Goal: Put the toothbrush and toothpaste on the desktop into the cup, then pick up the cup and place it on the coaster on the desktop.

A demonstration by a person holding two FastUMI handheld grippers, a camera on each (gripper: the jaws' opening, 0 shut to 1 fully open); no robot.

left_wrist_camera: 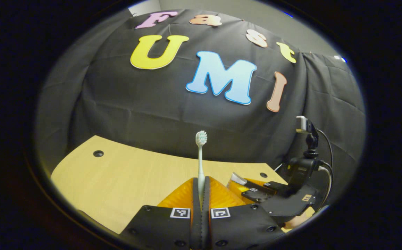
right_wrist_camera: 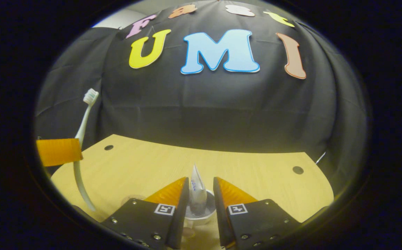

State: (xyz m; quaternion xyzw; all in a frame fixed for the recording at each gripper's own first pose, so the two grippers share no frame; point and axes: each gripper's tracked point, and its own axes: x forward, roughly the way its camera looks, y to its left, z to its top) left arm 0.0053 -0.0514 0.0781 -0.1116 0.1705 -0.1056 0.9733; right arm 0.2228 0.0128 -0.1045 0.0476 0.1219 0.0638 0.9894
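Matt pale wood-grain desktop (right_wrist_camera: 249,173); smooth plastic toothbrush (left_wrist_camera: 201,152); matt creased cloth wall (right_wrist_camera: 222,111).

White toothbrush (left_wrist_camera: 200,163), white toothpaste (right_wrist_camera: 197,189), pale wood-grain desktop (left_wrist_camera: 124,184), black cloth wall (left_wrist_camera: 152,100)

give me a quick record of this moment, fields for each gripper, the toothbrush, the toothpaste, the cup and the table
left gripper: shut on the toothbrush, near its lower handle
toothbrush: upright, bristle head on top, lifted above the table
right gripper: fingers on either side of the toothpaste; contact not clear
toothpaste: standing upright in the cup, crimped end up
cup: clear, low between the right fingers; base hidden
table: light wood, round holes near its far edge
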